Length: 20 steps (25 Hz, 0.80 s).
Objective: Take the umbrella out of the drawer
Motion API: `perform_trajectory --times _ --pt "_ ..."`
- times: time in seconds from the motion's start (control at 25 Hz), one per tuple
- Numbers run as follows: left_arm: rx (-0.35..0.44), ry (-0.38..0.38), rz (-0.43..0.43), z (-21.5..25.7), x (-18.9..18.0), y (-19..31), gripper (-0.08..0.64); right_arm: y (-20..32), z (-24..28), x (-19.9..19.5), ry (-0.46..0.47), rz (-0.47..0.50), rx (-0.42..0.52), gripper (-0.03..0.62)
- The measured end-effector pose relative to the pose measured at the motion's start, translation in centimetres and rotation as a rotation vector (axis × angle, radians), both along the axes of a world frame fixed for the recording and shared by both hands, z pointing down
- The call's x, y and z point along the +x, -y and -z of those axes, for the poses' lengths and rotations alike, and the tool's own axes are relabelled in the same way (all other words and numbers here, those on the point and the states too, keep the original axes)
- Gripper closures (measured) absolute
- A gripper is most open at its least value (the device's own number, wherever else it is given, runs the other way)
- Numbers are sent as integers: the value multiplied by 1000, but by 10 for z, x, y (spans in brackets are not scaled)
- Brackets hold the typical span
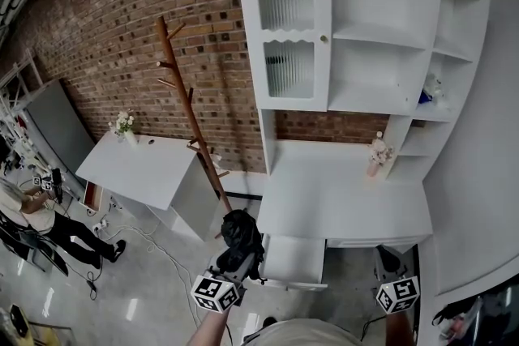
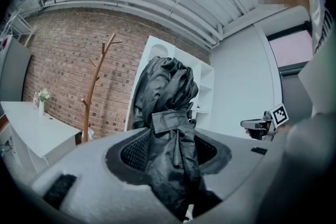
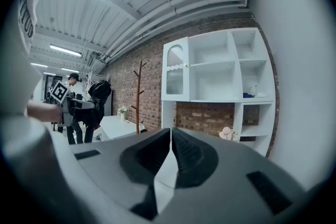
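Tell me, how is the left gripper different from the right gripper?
The left gripper is shut on the folded black umbrella; the right gripper holds nothing, its jaws together. In the head view the left gripper is at the left side of the open drawer, while the right gripper is off to the drawer's right. Both have the same grey jaws.

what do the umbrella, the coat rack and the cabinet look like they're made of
The umbrella: thin black fabric, probably nylon or polyester, going by its creased folds and faint sheen.
The coat rack: reddish-brown wood, smooth finish, branch-like pegs.
The cabinet: likely painted board, matte white, flat even surfaces; the door panes look like ribbed glass.
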State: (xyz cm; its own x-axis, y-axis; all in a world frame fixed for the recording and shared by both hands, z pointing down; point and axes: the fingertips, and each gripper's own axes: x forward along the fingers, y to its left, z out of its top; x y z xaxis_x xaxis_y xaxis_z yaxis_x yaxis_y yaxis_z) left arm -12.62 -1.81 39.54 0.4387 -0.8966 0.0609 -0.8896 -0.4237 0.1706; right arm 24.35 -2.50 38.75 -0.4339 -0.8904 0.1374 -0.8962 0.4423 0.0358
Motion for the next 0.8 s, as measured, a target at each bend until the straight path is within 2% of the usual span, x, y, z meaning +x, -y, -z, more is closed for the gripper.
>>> perform_trajectory --times 0.8 --pt "-1 -5 0 -4 -5 5 351 1 1 -7 10 -9 2 560"
